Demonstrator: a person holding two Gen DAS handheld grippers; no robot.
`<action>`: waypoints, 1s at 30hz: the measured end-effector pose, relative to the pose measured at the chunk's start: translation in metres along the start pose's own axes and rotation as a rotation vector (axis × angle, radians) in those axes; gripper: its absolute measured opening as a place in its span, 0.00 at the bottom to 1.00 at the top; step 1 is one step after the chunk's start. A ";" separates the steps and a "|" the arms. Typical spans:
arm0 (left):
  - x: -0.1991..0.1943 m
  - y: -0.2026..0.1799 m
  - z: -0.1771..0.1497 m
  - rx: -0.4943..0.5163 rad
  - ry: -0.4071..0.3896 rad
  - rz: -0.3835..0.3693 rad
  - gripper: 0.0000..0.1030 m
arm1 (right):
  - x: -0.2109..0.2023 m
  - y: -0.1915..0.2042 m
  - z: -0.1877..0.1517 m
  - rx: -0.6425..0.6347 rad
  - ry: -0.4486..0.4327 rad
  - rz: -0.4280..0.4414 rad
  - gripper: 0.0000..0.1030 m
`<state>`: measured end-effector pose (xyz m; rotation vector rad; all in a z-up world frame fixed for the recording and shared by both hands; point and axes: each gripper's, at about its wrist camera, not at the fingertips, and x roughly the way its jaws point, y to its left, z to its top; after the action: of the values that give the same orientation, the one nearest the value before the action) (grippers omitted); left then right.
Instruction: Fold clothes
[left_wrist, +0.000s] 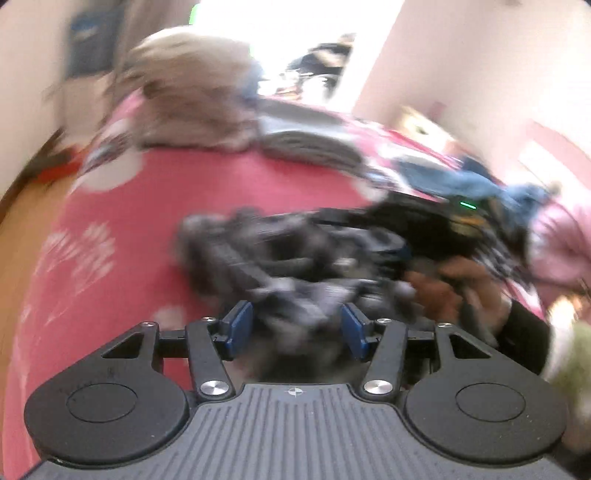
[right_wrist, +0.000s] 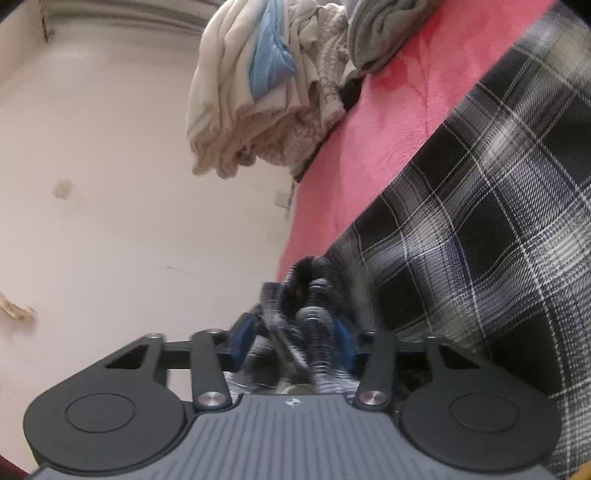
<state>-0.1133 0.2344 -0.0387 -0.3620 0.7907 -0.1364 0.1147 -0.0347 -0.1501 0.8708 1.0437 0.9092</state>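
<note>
A black, white and grey plaid garment (left_wrist: 280, 254) lies bunched on the pink bedspread (left_wrist: 207, 184), blurred in the left wrist view. My left gripper (left_wrist: 297, 328) hovers at its near edge. Its blue pads (left_wrist: 240, 325) stand apart, with loose cloth in the gap and no visible pinch. In the right wrist view the same plaid garment (right_wrist: 480, 229) spreads across the right side. My right gripper (right_wrist: 293, 338) is shut on a bunched fold of it, which fills the gap between the pads. A hand (left_wrist: 465, 291) holds that gripper's black body (left_wrist: 443, 229).
Folded grey clothes (left_wrist: 306, 136) and a beige heap (left_wrist: 192, 92) sit at the bed's far side, with blue clothes (left_wrist: 461, 181) to the right. A cream and light-blue pile (right_wrist: 266, 81) and a grey item (right_wrist: 380, 33) lie beyond the pink bedspread (right_wrist: 388, 122). A pale wall (right_wrist: 110, 184) fills the left.
</note>
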 end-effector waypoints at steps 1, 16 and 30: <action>0.005 0.007 0.002 -0.047 0.025 -0.020 0.53 | -0.002 0.003 -0.002 -0.018 -0.008 -0.019 0.27; 0.054 0.006 0.086 -0.231 0.104 -0.130 0.11 | -0.031 -0.001 -0.017 0.054 -0.156 0.020 0.13; 0.188 -0.014 0.122 -0.300 0.349 -0.146 0.21 | -0.050 -0.042 -0.016 0.181 -0.213 0.081 0.39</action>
<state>0.1053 0.2066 -0.0808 -0.6928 1.1345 -0.2219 0.0954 -0.0934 -0.1765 1.1422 0.9203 0.7783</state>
